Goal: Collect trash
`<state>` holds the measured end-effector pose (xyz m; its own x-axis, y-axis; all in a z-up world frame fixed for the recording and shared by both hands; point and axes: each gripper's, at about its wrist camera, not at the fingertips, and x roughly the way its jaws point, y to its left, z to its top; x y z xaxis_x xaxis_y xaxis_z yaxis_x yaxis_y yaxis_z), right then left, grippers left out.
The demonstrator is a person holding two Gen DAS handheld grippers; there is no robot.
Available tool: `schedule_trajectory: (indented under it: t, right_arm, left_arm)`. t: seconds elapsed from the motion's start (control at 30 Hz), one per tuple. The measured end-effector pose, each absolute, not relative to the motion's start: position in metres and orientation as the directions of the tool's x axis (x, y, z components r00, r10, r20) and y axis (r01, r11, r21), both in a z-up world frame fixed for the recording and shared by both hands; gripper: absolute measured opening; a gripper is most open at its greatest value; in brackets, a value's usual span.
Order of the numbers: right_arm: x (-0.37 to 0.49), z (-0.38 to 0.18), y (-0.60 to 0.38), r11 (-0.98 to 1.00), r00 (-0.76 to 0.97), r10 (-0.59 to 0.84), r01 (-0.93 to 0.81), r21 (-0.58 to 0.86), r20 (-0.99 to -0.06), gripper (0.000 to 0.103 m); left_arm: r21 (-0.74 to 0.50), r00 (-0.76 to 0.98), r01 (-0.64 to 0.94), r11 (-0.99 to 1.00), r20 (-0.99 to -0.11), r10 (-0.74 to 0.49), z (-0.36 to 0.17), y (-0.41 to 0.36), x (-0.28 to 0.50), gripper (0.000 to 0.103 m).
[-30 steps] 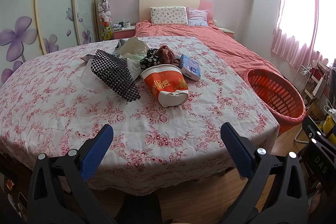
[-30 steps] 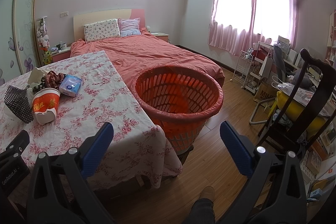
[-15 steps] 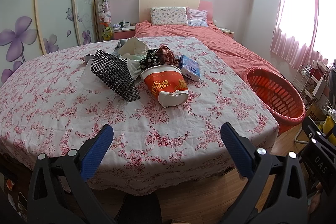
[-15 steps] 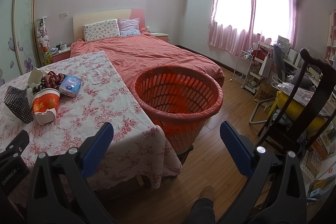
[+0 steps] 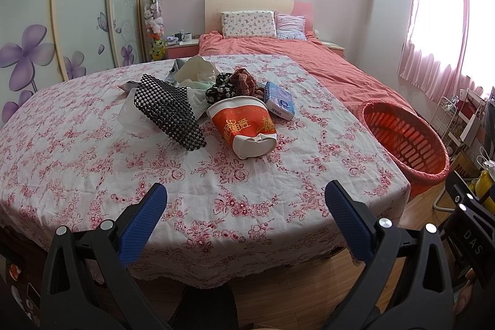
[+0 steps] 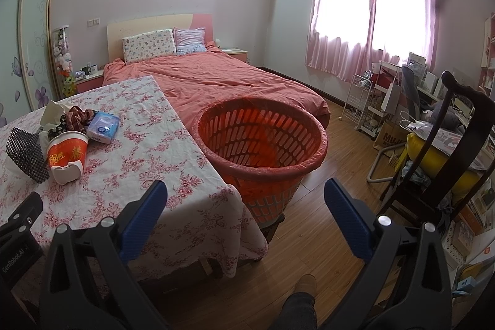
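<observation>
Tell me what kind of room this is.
A home bedroom, most likely: a bed with a salmon-pink cover and two pillows, floral sliding wardrobe doors, and pink curtains over the window.

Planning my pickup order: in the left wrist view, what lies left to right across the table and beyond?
Black checkered mesh mat → crushed red-and-white paper cup → blue tissue pack → orange slotted plastic basket.

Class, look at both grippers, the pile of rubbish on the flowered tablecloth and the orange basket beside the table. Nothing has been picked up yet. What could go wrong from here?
1. The paper cup lies on its side, already crushed; a pinch may flatten it or roll it away.
2. The tissue pack and dark mesh mat touch the pile, so the open left gripper might drag neighbours along.
3. The basket stands off the table's edge; a short drop would land on the floor.
</observation>
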<state>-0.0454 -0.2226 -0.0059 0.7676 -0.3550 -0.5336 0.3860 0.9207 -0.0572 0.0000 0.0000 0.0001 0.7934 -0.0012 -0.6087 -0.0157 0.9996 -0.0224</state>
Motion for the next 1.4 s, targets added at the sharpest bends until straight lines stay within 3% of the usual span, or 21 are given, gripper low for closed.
schedule_trajectory:
  t: [1.03,1.4]
  right_arm:
    - [-0.049,-0.006,-0.224,0.922,0.770,-0.351,0.382,-0.055,-0.533,0.099]
    - [-0.034,-0.004,-0.208,0.951,0.808,-0.275,0.309,-0.023,-0.522,0.099]
  left_arm:
    - [-0.023,0.795,-0.016,1.000,-0.607,-0.001,0.000,0.000,0.000,0.101]
    - [-0.033,0.805,-0.037,0.999,-0.594,0.010,0.003,0.012,0.010,0.101]
